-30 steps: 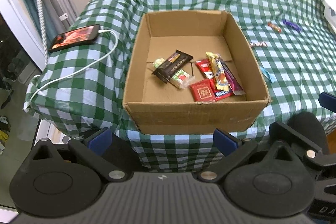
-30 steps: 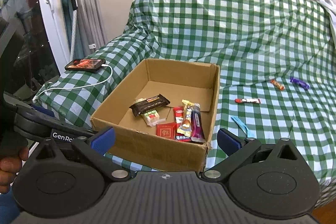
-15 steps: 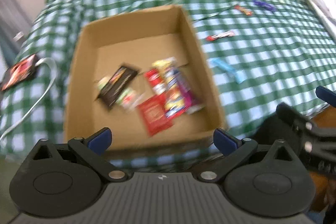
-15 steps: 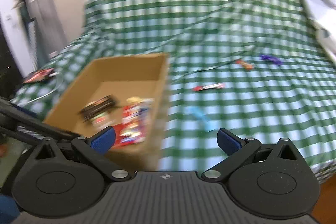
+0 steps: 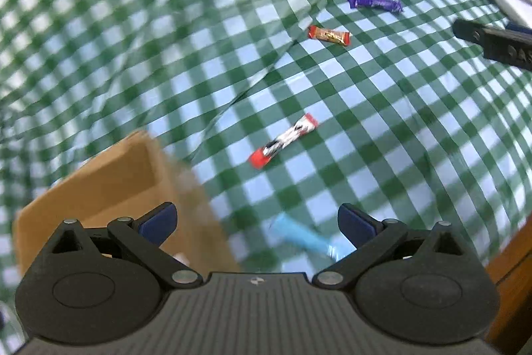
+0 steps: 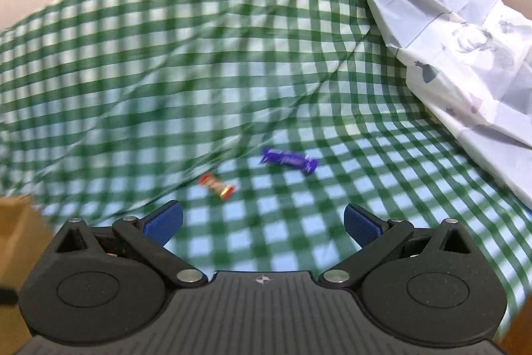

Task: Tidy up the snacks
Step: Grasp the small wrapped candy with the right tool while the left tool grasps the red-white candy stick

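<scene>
Several wrapped snacks lie loose on the green checked cloth. In the left wrist view a red and white bar lies mid-frame, a light blue packet just ahead of my open left gripper, a red-gold candy and a purple candy farther off. The cardboard box sits at lower left, its contents hidden. My right gripper is open and empty, with the purple candy and red-gold candy ahead of it. The other gripper's black finger shows at right.
A pale printed sheet is bunched along the right side of the cloth. A corner of the box shows at the left edge of the right wrist view. A wooden edge runs at lower right.
Both grippers have swung right, away from the box toward the loose snacks. The box has slid to the left edge of both views. Both stay open and empty.
</scene>
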Motion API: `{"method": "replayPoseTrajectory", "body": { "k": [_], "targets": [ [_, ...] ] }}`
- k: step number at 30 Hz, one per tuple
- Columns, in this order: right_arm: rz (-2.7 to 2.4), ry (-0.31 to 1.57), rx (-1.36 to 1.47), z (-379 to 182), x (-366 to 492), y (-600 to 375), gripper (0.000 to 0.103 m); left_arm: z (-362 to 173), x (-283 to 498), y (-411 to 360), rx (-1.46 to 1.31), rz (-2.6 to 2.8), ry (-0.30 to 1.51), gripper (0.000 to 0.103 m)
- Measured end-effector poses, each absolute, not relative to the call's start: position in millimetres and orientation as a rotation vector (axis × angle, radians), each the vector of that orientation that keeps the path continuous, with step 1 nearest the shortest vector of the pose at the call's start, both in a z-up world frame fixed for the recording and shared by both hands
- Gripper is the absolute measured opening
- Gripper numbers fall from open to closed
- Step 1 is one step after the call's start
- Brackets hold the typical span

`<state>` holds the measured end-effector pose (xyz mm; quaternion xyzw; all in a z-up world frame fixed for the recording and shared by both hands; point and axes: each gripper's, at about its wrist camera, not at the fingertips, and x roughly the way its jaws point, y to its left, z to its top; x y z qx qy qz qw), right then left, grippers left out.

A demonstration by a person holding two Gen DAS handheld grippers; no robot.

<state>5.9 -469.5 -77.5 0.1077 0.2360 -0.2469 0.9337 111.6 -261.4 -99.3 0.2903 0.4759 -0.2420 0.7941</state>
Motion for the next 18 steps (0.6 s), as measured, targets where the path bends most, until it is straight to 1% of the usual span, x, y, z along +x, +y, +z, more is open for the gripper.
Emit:
{"method": "replayPoseTrajectory", "body": {
  "k": [3, 7, 12, 15, 16, 18],
  "targets": [
    [-0.464, 0.517, 0.231, -106, 54, -508, 0.102, -133, 147, -287, 0.647, -0.544, 1.044, 0.103],
    [-0.37, 0.57, 0.205, -147, 117, -531, 0.102, -179, 190, -314, 0.683, -0.565, 1.119, 0.103],
    [-0.313, 0.626, 0.179, -193, 184, -541, 0.102, -220, 216, -329, 0.736, -0.612, 1.173, 0.103],
    [-0.288, 0.655, 0.165, -211, 213, -542, 0.102, -233, 225, -335, 0.74, -0.623, 1.175, 0.103],
    [-0.285, 0.66, 0.148, -216, 222, -542, 0.102, -233, 227, -334, 0.72, -0.635, 1.18, 0.099],
    [-0.282, 0.661, 0.123, -222, 237, -543, 0.102, -227, 231, -330, 0.639, -0.699, 1.22, 0.065]
  ]
}}
